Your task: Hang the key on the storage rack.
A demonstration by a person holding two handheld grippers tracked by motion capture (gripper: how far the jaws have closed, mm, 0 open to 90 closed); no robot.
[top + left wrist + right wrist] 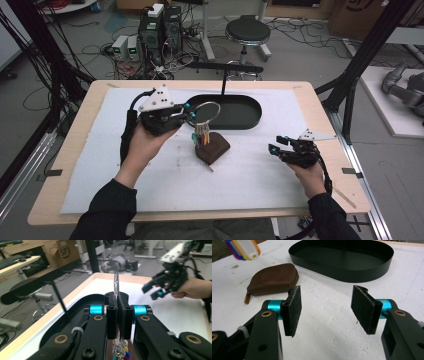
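Observation:
My left gripper [190, 114] is shut on a large metal key ring [206, 112], held in the air above the table. Several coloured key tags [201, 137] hang from the ring, just over a brown zipped leather pouch [212, 147]. In the left gripper view the ring [116, 285] stands edge-on between the closed pads. My right gripper [276, 145] rests low at the right of the table, open and empty. Its view shows the pouch [272, 279] to the left, the tags [243, 249] at the top left, and its fingertips [293, 310] wide apart.
A black oval tray [252, 116] lies at the back middle of the white mat [250, 175]; a thin black stand [223, 80] rises behind it. A stool [247, 32], computer cases and cables are on the floor beyond the table.

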